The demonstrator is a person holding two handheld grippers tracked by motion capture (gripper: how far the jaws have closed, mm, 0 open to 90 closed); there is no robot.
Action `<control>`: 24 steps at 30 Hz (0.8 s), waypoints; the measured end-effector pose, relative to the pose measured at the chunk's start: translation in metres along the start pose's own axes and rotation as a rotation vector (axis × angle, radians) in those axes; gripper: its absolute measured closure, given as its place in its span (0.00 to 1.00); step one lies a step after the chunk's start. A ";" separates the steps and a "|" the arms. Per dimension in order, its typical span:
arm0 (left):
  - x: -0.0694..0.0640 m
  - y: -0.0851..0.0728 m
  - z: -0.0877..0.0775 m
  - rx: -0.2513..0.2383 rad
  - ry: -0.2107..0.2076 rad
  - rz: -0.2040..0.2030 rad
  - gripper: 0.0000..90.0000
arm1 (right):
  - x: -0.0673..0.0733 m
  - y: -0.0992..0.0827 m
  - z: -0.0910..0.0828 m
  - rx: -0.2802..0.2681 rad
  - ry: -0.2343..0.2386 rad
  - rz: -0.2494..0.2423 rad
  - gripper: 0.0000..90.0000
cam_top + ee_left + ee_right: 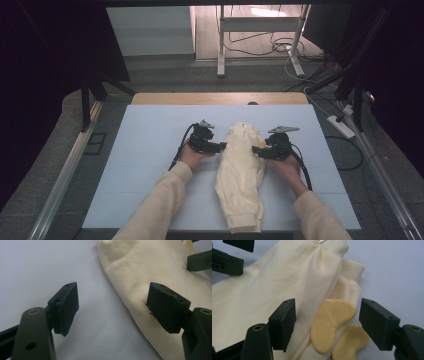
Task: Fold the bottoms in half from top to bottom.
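Observation:
A cream garment lies folded into a long strip down the middle of the white board, ribbed hem toward the person. My left gripper is at its left edge, jaws open. In the left gripper view one pad hangs over bare board and the other over the cloth. My right gripper is at the garment's right edge, open. In the right gripper view its jaws straddle the cloth and two yellow fabric patches without pressing on them. Ribbed cuffs lie just beyond.
The board sits on a wooden table whose far edge shows behind it. A power strip and cables lie on the floor to the right. A metal stand is behind the table. Dark frame rails run along both sides.

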State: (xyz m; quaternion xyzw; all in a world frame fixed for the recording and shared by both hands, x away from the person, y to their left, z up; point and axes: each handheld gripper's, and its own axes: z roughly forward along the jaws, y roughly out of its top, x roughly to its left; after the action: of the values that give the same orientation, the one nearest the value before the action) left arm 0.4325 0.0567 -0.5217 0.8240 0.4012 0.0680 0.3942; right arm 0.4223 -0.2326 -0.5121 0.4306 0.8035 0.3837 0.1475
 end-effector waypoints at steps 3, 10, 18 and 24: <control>-0.002 0.000 0.005 0.011 -0.004 0.007 0.29 | -0.001 -0.001 0.001 0.006 -0.001 0.006 0.33; -0.004 0.000 0.011 0.023 -0.026 0.000 0.30 | -0.002 -0.002 0.004 0.022 0.008 0.008 0.33; -0.002 -0.002 0.018 0.031 -0.065 -0.029 0.31 | -0.002 -0.003 0.010 0.033 0.017 0.006 0.36; -0.003 -0.002 0.019 0.033 -0.071 -0.020 0.33 | -0.003 -0.003 0.013 0.047 0.021 0.011 0.36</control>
State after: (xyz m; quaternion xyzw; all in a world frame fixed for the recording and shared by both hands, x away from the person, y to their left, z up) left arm 0.4373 0.0437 -0.5357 0.8284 0.3962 0.0282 0.3949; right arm 0.4295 -0.2293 -0.5234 0.4342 0.8116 0.3698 0.1269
